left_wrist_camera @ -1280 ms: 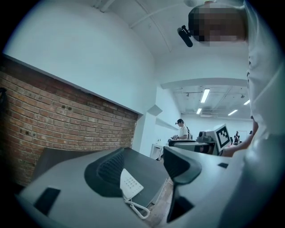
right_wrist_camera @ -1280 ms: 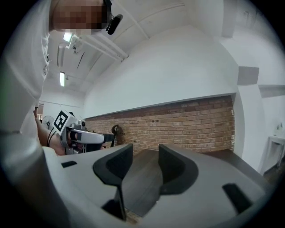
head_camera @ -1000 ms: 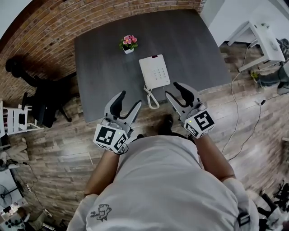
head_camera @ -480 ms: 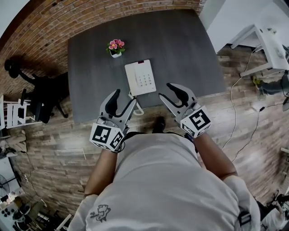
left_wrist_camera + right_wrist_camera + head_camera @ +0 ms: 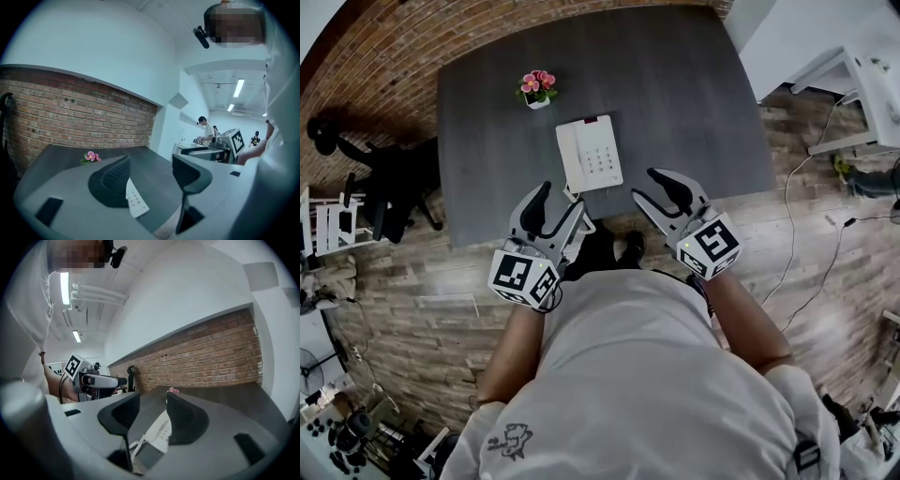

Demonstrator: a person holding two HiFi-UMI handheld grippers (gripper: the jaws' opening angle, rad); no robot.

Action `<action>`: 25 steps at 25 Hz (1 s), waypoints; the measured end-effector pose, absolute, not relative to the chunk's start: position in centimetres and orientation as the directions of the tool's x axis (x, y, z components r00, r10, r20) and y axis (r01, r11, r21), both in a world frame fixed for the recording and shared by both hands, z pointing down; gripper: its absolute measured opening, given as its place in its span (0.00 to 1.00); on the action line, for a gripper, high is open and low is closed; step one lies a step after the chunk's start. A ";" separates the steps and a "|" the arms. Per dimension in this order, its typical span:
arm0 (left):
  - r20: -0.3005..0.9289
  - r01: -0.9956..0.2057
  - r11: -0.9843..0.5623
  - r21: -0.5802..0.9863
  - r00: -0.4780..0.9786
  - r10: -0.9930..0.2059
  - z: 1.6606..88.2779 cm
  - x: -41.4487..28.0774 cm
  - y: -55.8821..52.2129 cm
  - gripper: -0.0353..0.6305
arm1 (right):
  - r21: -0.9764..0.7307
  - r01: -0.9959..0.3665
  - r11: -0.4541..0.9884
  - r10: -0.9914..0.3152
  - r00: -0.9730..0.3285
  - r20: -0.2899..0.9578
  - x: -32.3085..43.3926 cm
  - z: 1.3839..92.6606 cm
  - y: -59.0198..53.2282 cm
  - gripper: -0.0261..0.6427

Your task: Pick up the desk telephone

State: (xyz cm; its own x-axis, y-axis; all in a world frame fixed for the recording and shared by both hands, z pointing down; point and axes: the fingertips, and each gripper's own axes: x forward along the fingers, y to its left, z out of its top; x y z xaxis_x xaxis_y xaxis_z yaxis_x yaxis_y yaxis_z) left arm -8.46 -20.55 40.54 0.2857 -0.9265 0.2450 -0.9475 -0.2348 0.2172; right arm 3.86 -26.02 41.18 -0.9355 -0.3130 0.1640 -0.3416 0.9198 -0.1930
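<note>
A white desk telephone [image 5: 589, 155] with a keypad lies near the front edge of the dark grey table [image 5: 675, 103]. Its coiled cord [image 5: 138, 444] hangs over that edge. My left gripper [image 5: 560, 202] is open just short of the phone's near left corner, apart from it. On the other side my right gripper [image 5: 645, 184] is open too, beside the phone's near right corner, with nothing between its jaws. In the left gripper view the phone [image 5: 136, 201] shows between the open gripper [image 5: 150, 164]. The right gripper view shows the phone [image 5: 157, 432] ahead of the gripper [image 5: 152, 401].
A small pot of pink flowers [image 5: 536, 87] stands behind the phone to the left. A black office chair [image 5: 389, 202] is left of the table by the brick wall [image 5: 366, 84]. White furniture [image 5: 853, 84] and floor cables [image 5: 825, 244] lie to the right.
Both grippers have come forward and a little down, up to the table's front edge on either side of the phone. Their jaws stay as wide apart as before.
</note>
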 end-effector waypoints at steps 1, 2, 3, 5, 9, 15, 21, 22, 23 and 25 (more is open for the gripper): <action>0.254 -0.948 -0.229 0.223 0.283 -0.925 41.1 -8.7 -20.7 0.50 | -0.197 -0.338 0.920 -0.306 -0.936 0.174 3.7 41.7 -26.1 0.29; 0.263 -0.947 -0.224 0.230 0.282 -0.923 41.7 -9.1 -21.0 0.50 | -0.199 -0.333 0.922 -0.298 -0.937 0.184 3.4 42.2 -26.2 0.29; 0.272 -0.946 -0.222 0.237 0.284 -0.919 42.4 -9.4 -21.3 0.50 | -0.202 -0.329 0.923 -0.291 -0.937 0.195 3.1 42.7 -26.4 0.29; 0.292 -0.941 -0.221 0.255 0.293 -0.910 43.5 -9.9 -22.0 0.51 | -0.213 -0.326 0.921 -0.281 -0.935 0.215 2.6 43.7 -26.6 0.29; 0.318 -0.928 -0.229 0.295 0.321 -0.892 45.0 -10.8 -23.5 0.52 | -0.257 -0.339 0.905 -0.272 -0.926 0.261 1.9 46.1 -27.8 0.29; 0.376 -0.923 -0.240 0.301 0.346 -0.859 48.0 -13.0 -25.6 0.55 | -0.282 -0.351 0.893 -0.255 -0.910 0.327 0.1 49.5 -30.3 0.29; 0.440 -0.884 -0.234 0.404 0.412 -0.798 52.4 -14.4 -26.9 0.56 | -0.328 -0.347 0.879 -0.210 -0.898 0.387 -1.5 52.8 -32.2 0.29; 0.449 -0.877 -0.231 0.422 0.423 -0.787 53.2 -14.6 -27.0 0.57 | -0.336 -0.345 0.877 -0.200 -0.896 0.396 -1.8 53.5 -32.4 0.29; 0.457 -0.869 -0.227 0.439 0.434 -0.777 53.9 -14.8 -27.2 0.58 | -0.344 -0.343 0.874 -0.191 -0.894 0.406 -2.0 54.3 -32.6 0.29; 0.472 -0.855 -0.215 0.471 0.450 -0.758 55.4 -15.2 -27.6 0.58 | -0.363 -0.341 0.867 -0.169 -0.887 0.430 -2.4 55.9 -33.0 0.29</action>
State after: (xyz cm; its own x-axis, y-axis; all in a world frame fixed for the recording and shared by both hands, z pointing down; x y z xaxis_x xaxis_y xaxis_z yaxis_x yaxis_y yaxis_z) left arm -15.19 -27.62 55.42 0.4502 -0.7580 0.4720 -0.8555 -0.2146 0.4712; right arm -2.42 -32.96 55.89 -0.8870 -0.1685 0.4299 -0.3406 0.8674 -0.3627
